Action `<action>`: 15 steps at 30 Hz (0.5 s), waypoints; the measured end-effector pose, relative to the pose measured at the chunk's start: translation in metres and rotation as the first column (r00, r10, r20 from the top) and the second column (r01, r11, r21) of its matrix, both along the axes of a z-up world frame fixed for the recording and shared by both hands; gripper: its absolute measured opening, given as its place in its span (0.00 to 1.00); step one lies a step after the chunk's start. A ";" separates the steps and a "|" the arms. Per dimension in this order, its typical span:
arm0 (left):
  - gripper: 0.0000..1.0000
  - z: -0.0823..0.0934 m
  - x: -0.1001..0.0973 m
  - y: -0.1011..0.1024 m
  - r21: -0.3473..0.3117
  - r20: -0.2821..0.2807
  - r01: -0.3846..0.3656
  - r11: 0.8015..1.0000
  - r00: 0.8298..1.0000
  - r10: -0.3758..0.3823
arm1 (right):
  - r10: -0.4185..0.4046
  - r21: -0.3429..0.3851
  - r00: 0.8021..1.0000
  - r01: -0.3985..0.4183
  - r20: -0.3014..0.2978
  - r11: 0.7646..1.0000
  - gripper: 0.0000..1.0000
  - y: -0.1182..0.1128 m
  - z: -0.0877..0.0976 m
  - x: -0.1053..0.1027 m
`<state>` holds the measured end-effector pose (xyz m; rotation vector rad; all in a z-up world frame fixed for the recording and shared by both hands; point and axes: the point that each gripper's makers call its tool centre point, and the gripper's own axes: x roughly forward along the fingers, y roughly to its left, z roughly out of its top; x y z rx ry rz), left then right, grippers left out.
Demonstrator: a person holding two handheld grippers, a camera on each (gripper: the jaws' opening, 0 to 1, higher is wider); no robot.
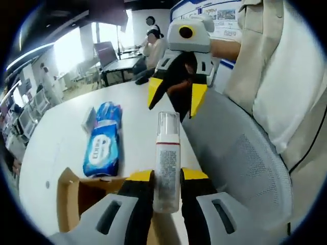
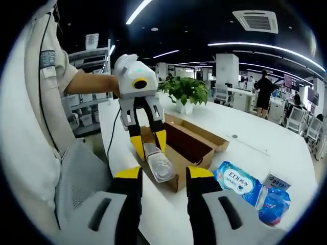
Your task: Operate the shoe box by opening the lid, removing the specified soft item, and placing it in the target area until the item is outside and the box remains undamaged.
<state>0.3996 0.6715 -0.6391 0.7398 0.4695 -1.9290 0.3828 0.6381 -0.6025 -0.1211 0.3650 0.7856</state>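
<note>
The shoe box (image 2: 186, 143) is sitting open on the white table (image 2: 245, 148), with its brown flaps spread out and its dark inside showing. In the left gripper view only one cardboard corner of the box (image 1: 69, 196) is peeking in at the bottom, and the rest is being cut off by the gripper. The left gripper (image 1: 167, 176) is squeezing a clear bottle (image 1: 167, 163) with a white body, a red band and a see-through cap, and it is holding the bottle above the box edge. The bottle's label has tiny print that is too small to read. In the right gripper view the same left gripper (image 2: 148, 143) is coming in from the left with the bottle (image 2: 158, 163) pointing down toward the camera, so its bottom half is hiding behind its own round end. The right gripper (image 2: 162, 176) is holding nothing, and its yellow-tipped jaws are standing apart. It is also showing in the left gripper view (image 1: 176, 97), up above the bottle. A blue pack of wipes (image 2: 237, 181) is lying on the table just beside the box, and it is reading "EDI" with smaller writing that is too blurry to make out. A second blue pack (image 2: 273, 204) with a small white box (image 2: 276, 181) on it is lying next to it, partly cut off by the right gripper. A grey mesh chair (image 1: 240, 158) is standing near the table, and a green plant (image 2: 185, 92) is sitting farther back.
</note>
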 end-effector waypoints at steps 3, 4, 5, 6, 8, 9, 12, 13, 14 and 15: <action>0.17 0.002 -0.005 -0.003 -0.011 -0.009 0.016 1.000 1.000 -0.016 | 0.024 -0.006 1.000 -0.024 0.000 1.000 0.22 0.005 -0.001 -0.002; 0.18 0.003 -0.006 -0.004 -0.016 -0.012 0.021 1.000 1.000 -0.021 | 0.027 -0.007 1.000 -0.027 0.000 1.000 0.21 0.005 -0.001 -0.003; 0.18 0.003 -0.008 -0.005 -0.018 -0.013 0.030 0.999 0.999 -0.030 | 0.029 -0.012 1.000 -0.029 0.003 1.000 0.21 0.006 -0.001 -0.003; 0.18 0.004 -0.009 -0.005 -0.022 -0.015 0.036 0.999 0.999 -0.036 | 0.033 -0.012 0.999 -0.033 0.000 0.999 0.20 0.007 -0.002 -0.003; 0.17 0.005 -0.012 -0.006 -0.032 -0.021 0.048 0.998 0.999 -0.049 | 0.041 -0.014 0.999 -0.041 0.006 0.999 0.20 0.008 -0.001 -0.004; 0.17 0.005 -0.013 -0.006 -0.029 -0.021 0.051 0.998 0.998 -0.051 | 0.046 -0.013 0.999 -0.046 0.005 0.999 0.20 0.008 -0.001 -0.005; 0.18 0.007 -0.016 -0.007 -0.042 -0.007 0.088 0.995 0.996 -0.088 | 0.067 -0.016 0.998 -0.067 0.002 0.998 0.19 0.010 -0.002 -0.009; 0.18 0.006 -0.016 -0.006 -0.041 -0.005 0.090 0.995 0.996 -0.090 | 0.070 -0.021 0.998 -0.070 -0.001 0.997 0.18 0.010 -0.003 -0.010; 0.18 0.006 -0.016 -0.006 -0.039 -0.002 0.094 0.995 0.996 -0.094 | 0.081 -0.030 0.997 -0.081 -0.003 0.996 0.18 0.011 -0.004 -0.011; 0.18 0.005 -0.017 -0.006 -0.037 0.007 0.105 0.994 0.994 -0.105 | 0.089 -0.035 0.996 -0.089 -0.005 0.995 0.18 0.012 -0.005 -0.013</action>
